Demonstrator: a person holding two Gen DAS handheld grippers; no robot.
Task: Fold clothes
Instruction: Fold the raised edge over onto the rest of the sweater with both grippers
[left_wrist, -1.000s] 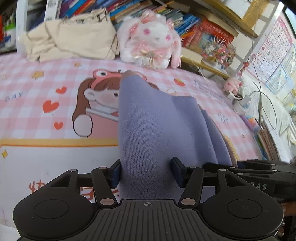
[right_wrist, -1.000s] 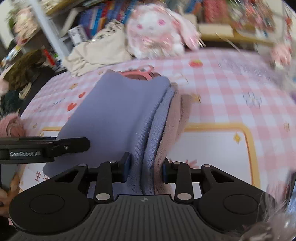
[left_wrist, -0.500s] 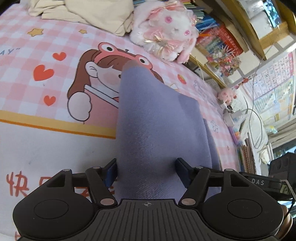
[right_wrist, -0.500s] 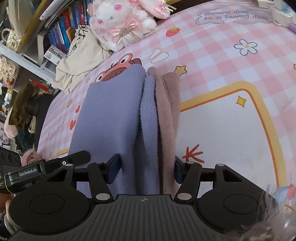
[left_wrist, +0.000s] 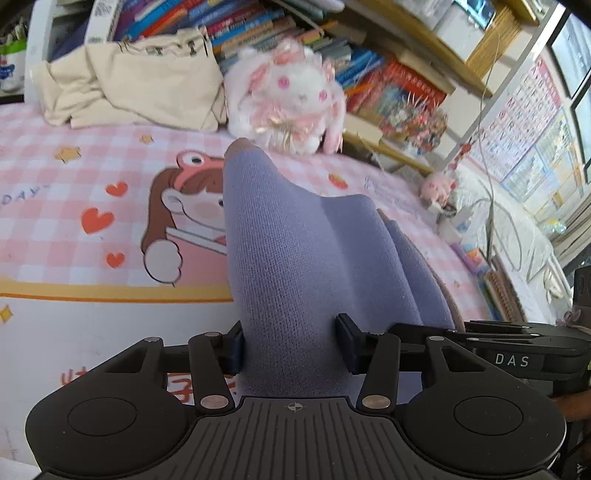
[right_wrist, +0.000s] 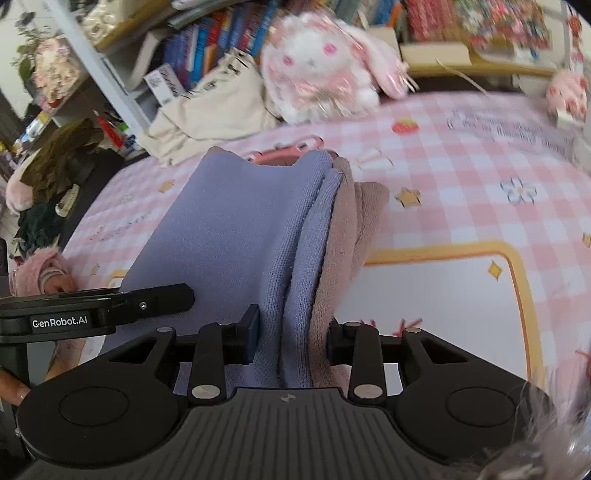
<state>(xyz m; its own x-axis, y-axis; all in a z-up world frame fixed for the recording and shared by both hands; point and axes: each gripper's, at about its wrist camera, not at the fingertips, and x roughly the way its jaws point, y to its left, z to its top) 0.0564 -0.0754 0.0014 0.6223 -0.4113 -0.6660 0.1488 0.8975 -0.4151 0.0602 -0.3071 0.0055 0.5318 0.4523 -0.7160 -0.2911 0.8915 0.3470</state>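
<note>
- Step in hand, as I judge it: the folded lilac garment (left_wrist: 295, 266) is gripped at its near edge by both claws, side by side, and raised off the pink checked bed sheet (left_wrist: 55, 177).
- Left claw (left_wrist: 291, 343) has just been closing; its pads clamp a thick roll of the cloth, which runs forward from it.
- Right claw (right_wrist: 291, 339) has likewise just closed on stacked lilac and mauve layers.
- Next move calls for both carrying it level, together.
- Only the right view shows the mauve layers (right_wrist: 354, 229); only the left shows the wall charts (left_wrist: 532, 122).
</note>
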